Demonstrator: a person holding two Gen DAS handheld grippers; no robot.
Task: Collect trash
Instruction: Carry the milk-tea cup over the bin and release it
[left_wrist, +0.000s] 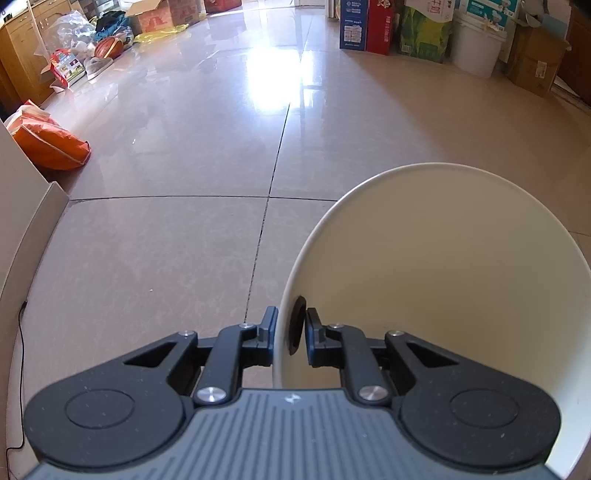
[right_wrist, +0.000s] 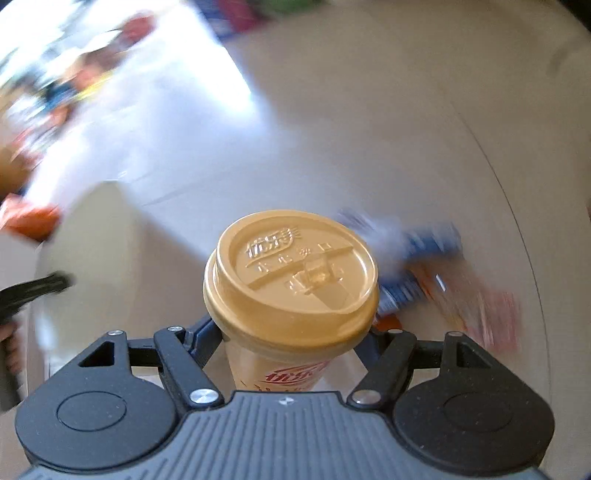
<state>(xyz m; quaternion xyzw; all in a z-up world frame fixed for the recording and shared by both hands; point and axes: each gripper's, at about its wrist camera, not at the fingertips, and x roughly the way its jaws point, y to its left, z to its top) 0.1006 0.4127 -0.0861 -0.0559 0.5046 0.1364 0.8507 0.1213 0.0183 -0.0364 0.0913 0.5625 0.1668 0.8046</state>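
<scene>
In the left wrist view my left gripper (left_wrist: 290, 330) is shut on the wall of a cream round bin (left_wrist: 443, 277). One finger sits outside the rim and the other inside it. The bin's mouth faces the camera, and nothing shows inside it. My right gripper (right_wrist: 290, 343) is shut on a paper drink cup (right_wrist: 291, 280) with a tan plastic lid, held upright above the floor. Blurred blue and red wrappers (right_wrist: 424, 258) lie on the floor beyond the cup. At the left edge of the right wrist view, a hand (right_wrist: 11, 347) holds the other gripper.
Glossy tiled floor (left_wrist: 184, 166) stretches ahead. An orange bag (left_wrist: 51, 144) lies at the left beside a pale panel (left_wrist: 22, 221). Cartons (left_wrist: 365, 26), a white bucket (left_wrist: 476, 44) and a cardboard box (left_wrist: 535, 59) line the far wall. A basketball (left_wrist: 109, 46) and bags sit far left.
</scene>
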